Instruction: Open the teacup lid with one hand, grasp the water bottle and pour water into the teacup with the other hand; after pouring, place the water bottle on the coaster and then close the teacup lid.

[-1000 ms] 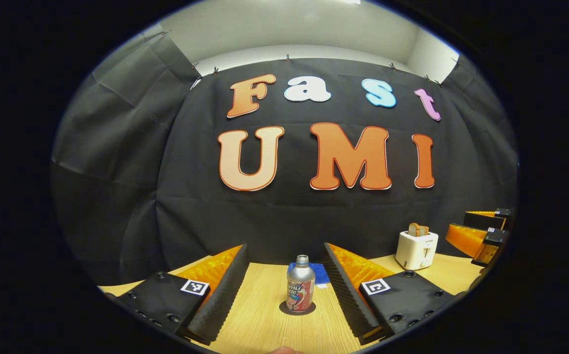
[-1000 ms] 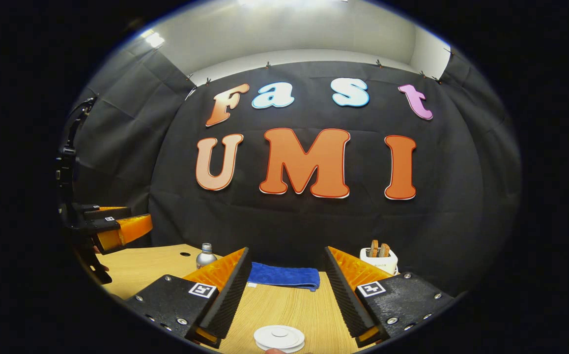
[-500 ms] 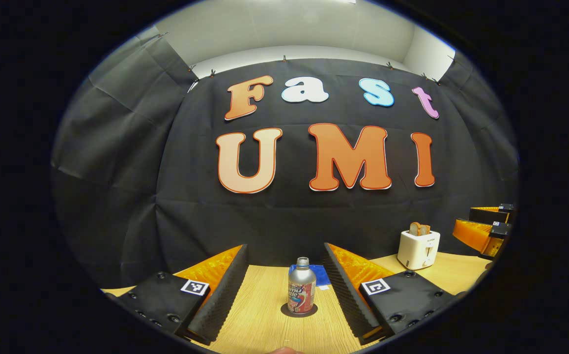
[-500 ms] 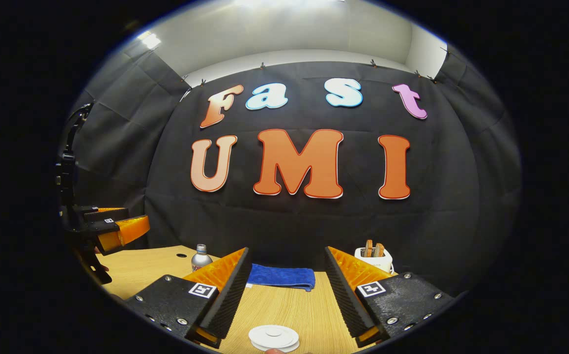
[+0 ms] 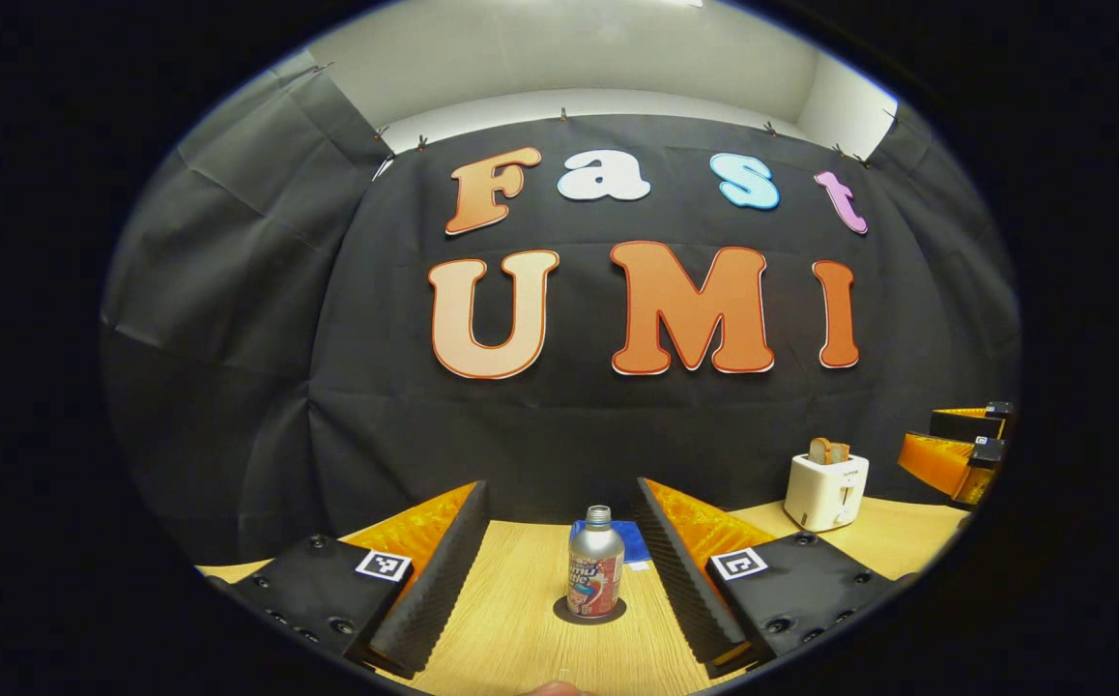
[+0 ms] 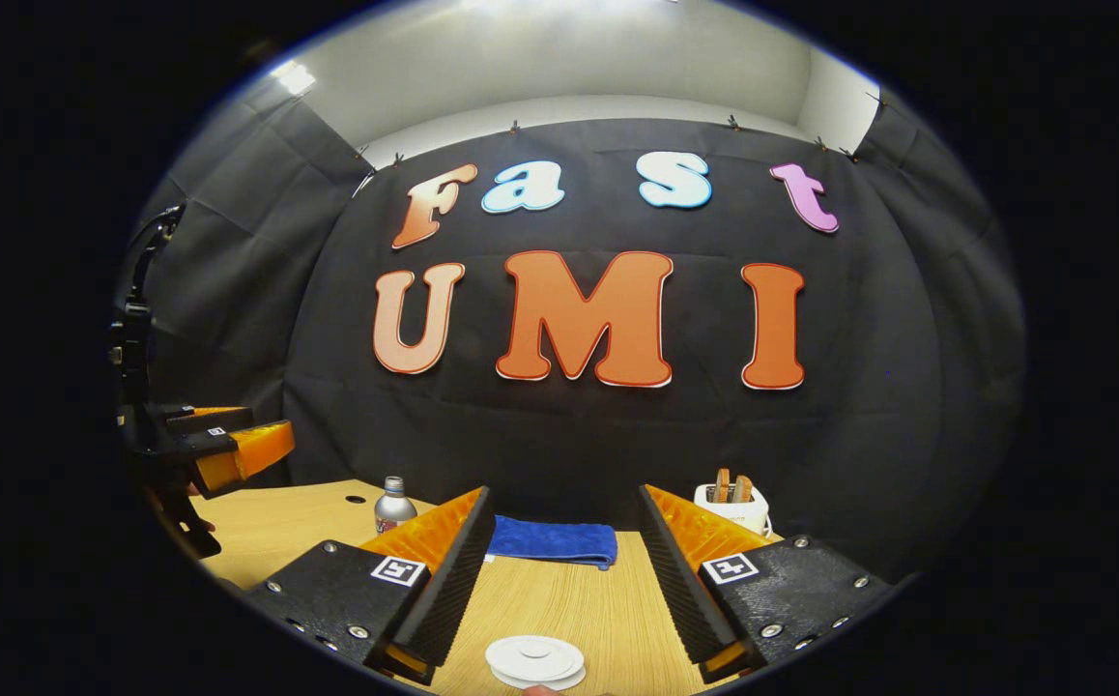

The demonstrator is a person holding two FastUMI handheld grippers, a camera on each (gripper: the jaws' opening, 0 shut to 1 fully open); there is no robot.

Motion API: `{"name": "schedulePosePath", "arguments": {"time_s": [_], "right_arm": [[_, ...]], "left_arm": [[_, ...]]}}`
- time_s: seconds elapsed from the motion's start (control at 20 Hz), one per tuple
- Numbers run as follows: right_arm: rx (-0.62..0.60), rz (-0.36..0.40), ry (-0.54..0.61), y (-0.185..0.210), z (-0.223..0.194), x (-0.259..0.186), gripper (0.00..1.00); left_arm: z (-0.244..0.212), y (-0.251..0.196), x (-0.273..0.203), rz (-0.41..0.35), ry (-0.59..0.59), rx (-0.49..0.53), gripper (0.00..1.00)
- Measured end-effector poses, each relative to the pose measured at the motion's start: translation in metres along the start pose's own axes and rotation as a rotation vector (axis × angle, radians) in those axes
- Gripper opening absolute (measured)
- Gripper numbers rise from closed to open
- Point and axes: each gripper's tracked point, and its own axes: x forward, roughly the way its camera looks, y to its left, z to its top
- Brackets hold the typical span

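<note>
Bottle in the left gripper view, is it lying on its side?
No, the bottle stands upright on a dark coaster.

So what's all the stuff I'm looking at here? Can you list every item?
water bottle: one, silver with a red label, upright on the coaster, ahead of the left gripper.
coaster: one, dark, round, under the bottle.
teacup lid: one, white, round, low between the right gripper's fingers, not touched.
towel: one, blue, folded, at the table's back.
toaster: one, white, with bread slices in it, back right.
table: one, light wood.
left gripper: one, open, empty.
right gripper: one, open, empty.
</note>
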Motion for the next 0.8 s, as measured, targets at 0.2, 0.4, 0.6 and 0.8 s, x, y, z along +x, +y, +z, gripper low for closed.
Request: {"name": "schedulePosePath", "arguments": {"time_s": [0.2,0.4,0.6,0.8], "right_arm": [[-0.011,-0.018,0.006,-0.005,-0.002,0.000,0.89],[-0.010,-0.032,0.011,-0.010,-0.001,-0.001,0.89],[-0.013,-0.038,0.004,-0.011,0.003,-0.001,0.89],[-0.024,-0.038,-0.003,-0.011,0.007,-0.001,0.89]], "left_arm": [[-0.005,-0.001,0.002,-0.006,0.026,-0.001,0.97],[-0.002,0.001,0.005,-0.003,0.020,0.000,0.96],[-0.001,0.004,0.007,0.002,0.021,0.005,0.96],[0.003,0.009,0.008,0.010,0.012,-0.006,0.96]]}}
